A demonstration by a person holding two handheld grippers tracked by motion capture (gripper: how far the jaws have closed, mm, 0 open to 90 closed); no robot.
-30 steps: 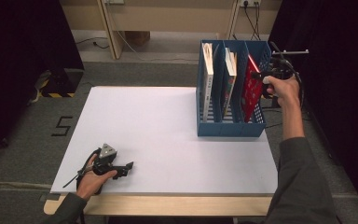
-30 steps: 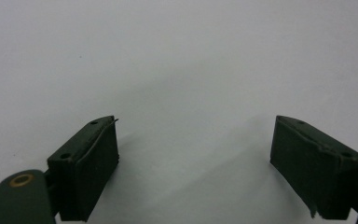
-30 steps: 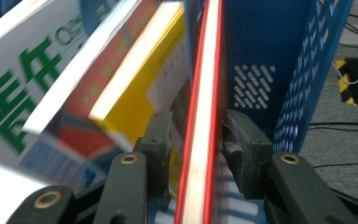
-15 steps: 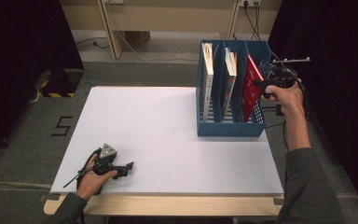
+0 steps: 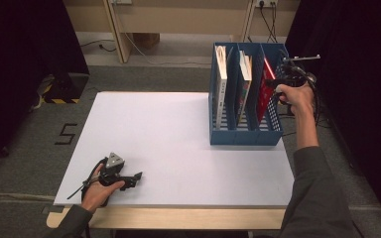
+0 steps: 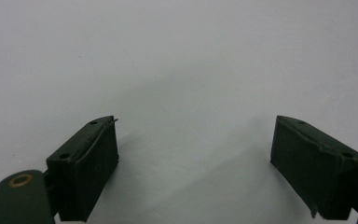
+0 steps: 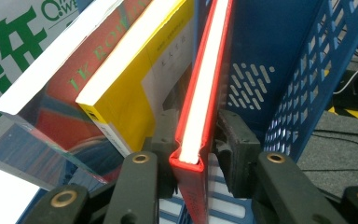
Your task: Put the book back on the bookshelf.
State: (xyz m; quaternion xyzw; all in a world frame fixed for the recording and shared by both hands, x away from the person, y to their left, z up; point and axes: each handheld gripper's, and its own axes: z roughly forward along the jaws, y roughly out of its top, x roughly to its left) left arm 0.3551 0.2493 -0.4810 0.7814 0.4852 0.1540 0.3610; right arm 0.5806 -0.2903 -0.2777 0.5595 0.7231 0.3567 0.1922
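Red and hard-covered, the book (image 7: pixel 200 116) is standing in the rightmost compartment of the blue file rack (image 5: pixel 245 134), which is sitting near the desk's (image 5: pixel 178 129) right edge, toward the far right corner. The right gripper (image 5: pixel 273 84) is reaching in from the rack's right side, and its jaws, having just been closing, are now pressing on the red book's covers from both sides near its spine. In the right gripper view a yellow book (image 7: pixel 135 84) and a book with green lettering (image 7: pixel 70 79) are leaning just beside the red one. In the high view, a white book (image 5: pixel 222 84) is occupying the rack's left compartment. The left gripper (image 5: pixel 136 177) is resting on the desk near the front left corner, its jaws standing apart over bare white surface.
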